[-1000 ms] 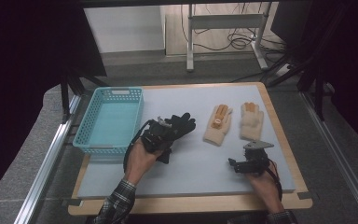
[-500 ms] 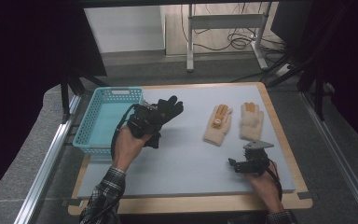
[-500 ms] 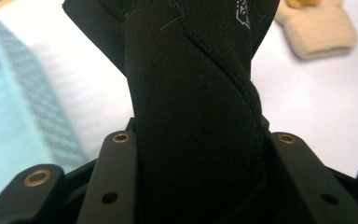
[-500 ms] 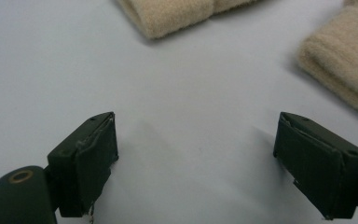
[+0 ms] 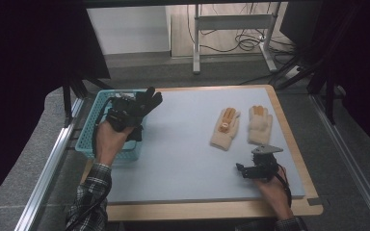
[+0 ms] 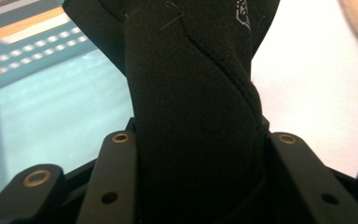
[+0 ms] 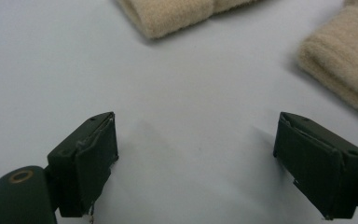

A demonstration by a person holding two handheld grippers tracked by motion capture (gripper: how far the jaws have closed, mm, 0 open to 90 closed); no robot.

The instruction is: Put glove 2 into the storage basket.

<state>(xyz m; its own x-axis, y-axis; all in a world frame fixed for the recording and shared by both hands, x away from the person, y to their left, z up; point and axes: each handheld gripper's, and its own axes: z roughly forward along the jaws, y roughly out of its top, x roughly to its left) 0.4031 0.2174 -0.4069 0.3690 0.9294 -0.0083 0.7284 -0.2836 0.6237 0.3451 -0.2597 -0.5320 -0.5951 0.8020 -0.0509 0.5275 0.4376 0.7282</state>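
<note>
The left gripper (image 5: 137, 107) has its fingers squeezed tight on the black glove (image 6: 193, 93). It has just carried it from the table (image 5: 183, 154) over the blue basket (image 5: 89, 144), ready to drop. The right gripper (image 7: 196, 158) rests wide open, empty.

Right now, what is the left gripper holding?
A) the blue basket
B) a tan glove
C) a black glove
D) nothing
C: the left gripper has its jaws shut on a black glove, held over the basket; both tan gloves lie flat on the table.
</note>
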